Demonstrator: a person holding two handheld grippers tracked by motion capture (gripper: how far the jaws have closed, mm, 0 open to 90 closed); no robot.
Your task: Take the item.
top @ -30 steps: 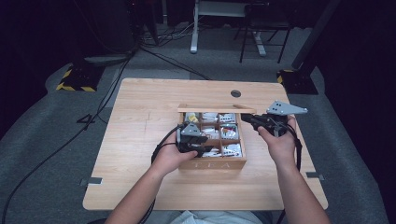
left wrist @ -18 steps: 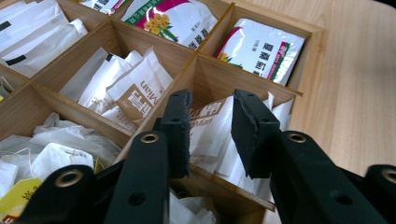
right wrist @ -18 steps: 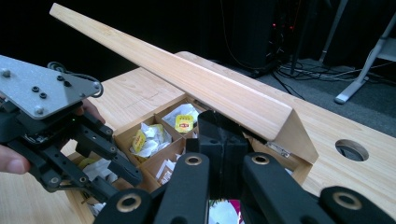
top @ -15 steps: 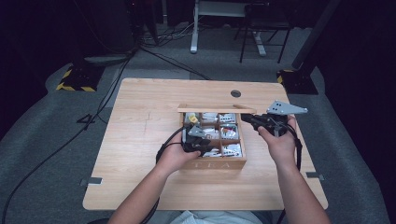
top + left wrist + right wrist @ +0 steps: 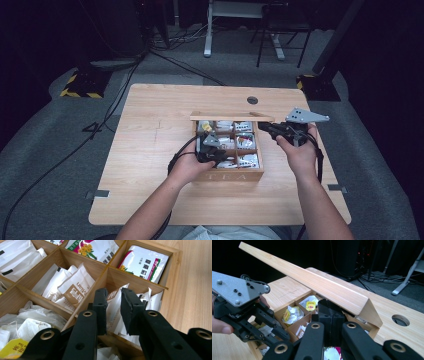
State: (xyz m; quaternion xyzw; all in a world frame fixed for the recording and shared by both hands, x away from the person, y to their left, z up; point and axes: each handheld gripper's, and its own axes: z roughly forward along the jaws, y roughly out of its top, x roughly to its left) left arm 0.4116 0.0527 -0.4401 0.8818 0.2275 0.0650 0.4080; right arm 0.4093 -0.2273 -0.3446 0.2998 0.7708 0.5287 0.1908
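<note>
Since 1 second ago the left gripper [image 5: 113, 312] has sunk into the compartmented wooden tea box [image 5: 227, 173], jaws narrowly parted around white sachets [image 5: 113, 308]; the right gripper [image 5: 331, 315], jaws together, stays by the raised lid [image 5: 312, 282].

The left gripper [image 5: 113, 312] hides part of a tea packet [image 5: 112, 307].

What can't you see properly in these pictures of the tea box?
- Left gripper view: the tea packets in the corner slot sit half behind the left tongs.
- Right gripper view: the right tongs block the near slots, and whether they pinch anything.
- High view: packet labels in the tea box are too small to read.
</note>
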